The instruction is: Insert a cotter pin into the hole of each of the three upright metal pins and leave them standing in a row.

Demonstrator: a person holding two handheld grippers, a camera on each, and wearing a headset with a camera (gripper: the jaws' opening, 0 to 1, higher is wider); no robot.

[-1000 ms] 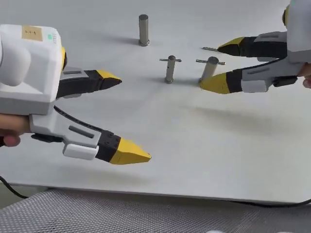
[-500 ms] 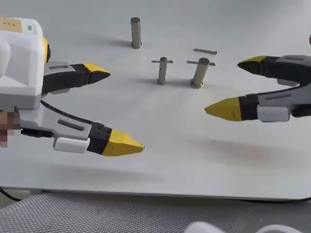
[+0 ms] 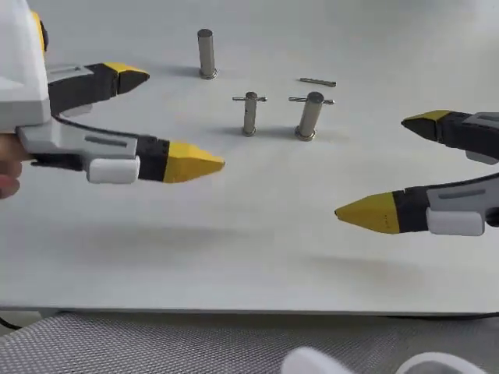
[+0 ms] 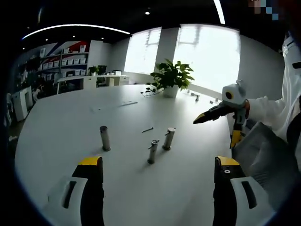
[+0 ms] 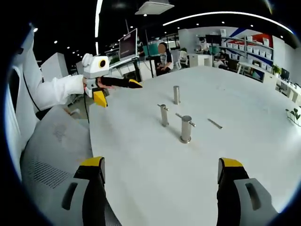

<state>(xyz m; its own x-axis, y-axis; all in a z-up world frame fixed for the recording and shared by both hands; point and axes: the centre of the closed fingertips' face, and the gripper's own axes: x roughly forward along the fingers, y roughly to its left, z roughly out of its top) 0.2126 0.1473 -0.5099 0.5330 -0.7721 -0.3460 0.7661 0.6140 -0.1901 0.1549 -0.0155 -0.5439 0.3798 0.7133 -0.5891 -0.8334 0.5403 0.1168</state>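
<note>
Three metal pins stand upright on the white table (image 3: 234, 234). The far left pin (image 3: 207, 53) has nothing through it. The middle pin (image 3: 249, 114) and the right pin (image 3: 309, 115) each carry a cotter pin across the top. A loose cotter pin (image 3: 317, 82) lies flat behind the right pin. My left gripper (image 3: 168, 117) hovers open at the left, short of the pins. On the near right my right gripper (image 3: 382, 167) is open too, clear of the pins. Both hold nothing. The left gripper view shows the pins (image 4: 152, 151) ahead, as does the right gripper view (image 5: 186, 128).
The table's near edge (image 3: 249, 312) runs below the grippers, with a grey mesh chair (image 3: 117, 343) in front. A potted plant (image 4: 171, 77) stands at the table's far end. A person sits at a desk (image 5: 162, 54) in the background.
My right gripper has drawn back from the right pin toward the near right, staying open. My left gripper has risen and shifted left. The loose cotter pin lies uncovered behind the pins.
</note>
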